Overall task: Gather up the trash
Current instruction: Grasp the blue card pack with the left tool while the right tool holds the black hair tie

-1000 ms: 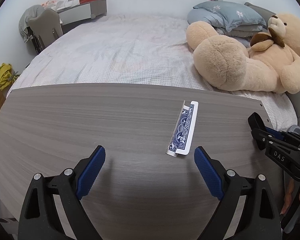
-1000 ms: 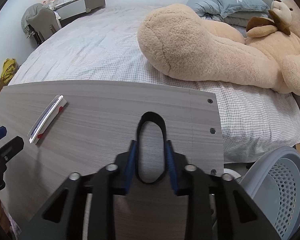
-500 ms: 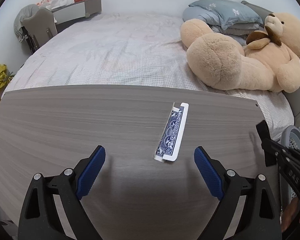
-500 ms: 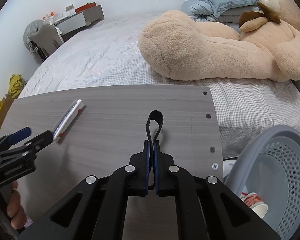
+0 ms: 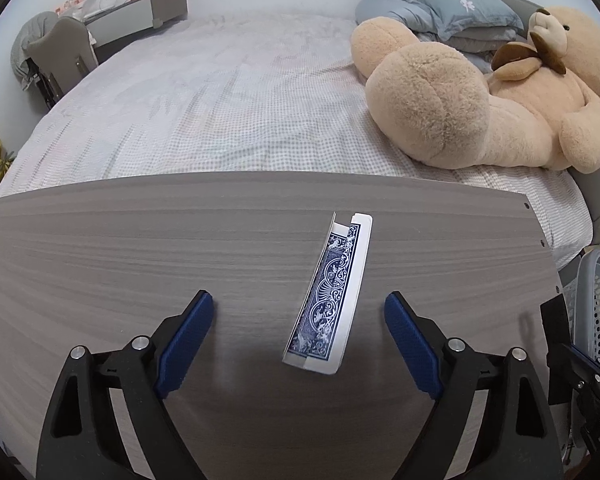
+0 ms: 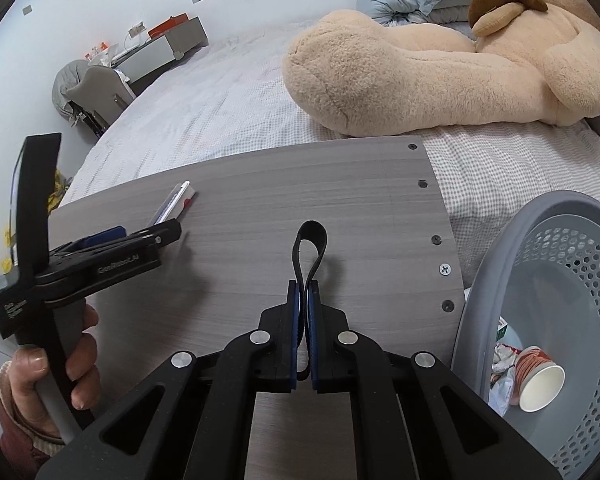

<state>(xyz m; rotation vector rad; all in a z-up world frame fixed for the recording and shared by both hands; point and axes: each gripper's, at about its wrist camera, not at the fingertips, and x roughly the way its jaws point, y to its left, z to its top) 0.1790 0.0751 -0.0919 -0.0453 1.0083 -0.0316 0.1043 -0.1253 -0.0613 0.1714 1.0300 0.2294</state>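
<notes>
A blue-and-white playing card box (image 5: 332,296) lies open-ended on the grey wooden table (image 5: 139,248), between and just ahead of the open fingers of my left gripper (image 5: 297,340). The box also shows in the right wrist view (image 6: 173,204), beyond the left gripper's fingertips (image 6: 167,236). My right gripper (image 6: 304,300) is shut on a black loop band (image 6: 310,250), held above the table near its right edge. A grey perforated basket (image 6: 560,280) stands to the right below the table, with a paper cup (image 6: 538,378) and wrappers inside.
Behind the table is a bed (image 5: 219,96) with a large teddy bear (image 5: 480,104) and grey pillows (image 5: 432,4). A grey chair (image 5: 55,56) and a desk stand at the far left. The basket's rim (image 5: 592,300) shows beside the table's right edge.
My right gripper closed on the black band and lifted it, shifting right toward the basket. My left gripper moved forward, so the card box now sits between its open fingers.
</notes>
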